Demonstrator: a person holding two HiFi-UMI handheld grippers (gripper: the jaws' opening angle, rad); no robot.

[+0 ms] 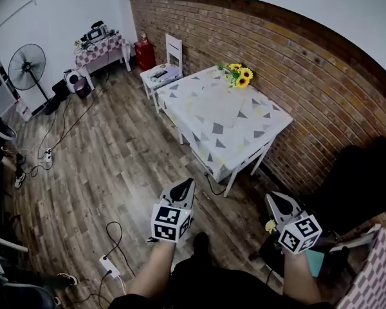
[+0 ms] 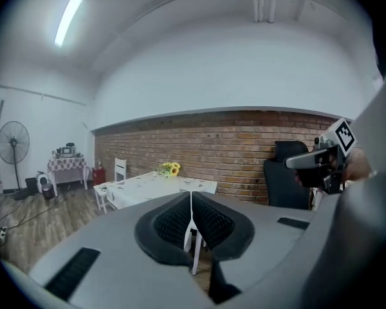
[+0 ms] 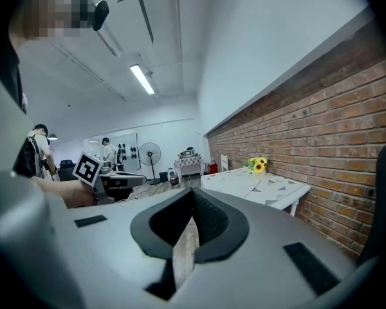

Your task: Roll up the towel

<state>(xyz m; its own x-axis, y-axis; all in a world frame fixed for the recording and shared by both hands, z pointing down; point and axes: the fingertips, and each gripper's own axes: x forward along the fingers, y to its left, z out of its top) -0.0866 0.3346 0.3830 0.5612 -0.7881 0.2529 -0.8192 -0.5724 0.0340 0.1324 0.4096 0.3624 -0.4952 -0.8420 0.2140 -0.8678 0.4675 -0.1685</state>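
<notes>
- At six o'clock, the grey left gripper [image 1: 189, 182] and grey right gripper [image 1: 273, 199] are closed, empty.
- At twelve o'clock, well apart, the white triangle-patterned table [image 1: 260, 131] carries a pale flat cloth [image 1: 222, 111], probably the towel; rolling not begun.

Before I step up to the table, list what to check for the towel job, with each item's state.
1. Left gripper empty, jaws shut: ok.
2. Right gripper empty, jaws shut: ok.
3. Table within reach: not ok; it stands well ahead, across open floor.
4. Towel found: cannot tell; a paler patch lies mid-table but blends with the patterned cloth.
5. Sunflowers out of the working area: ok; they sit at the far edge by the brick wall.
</notes>
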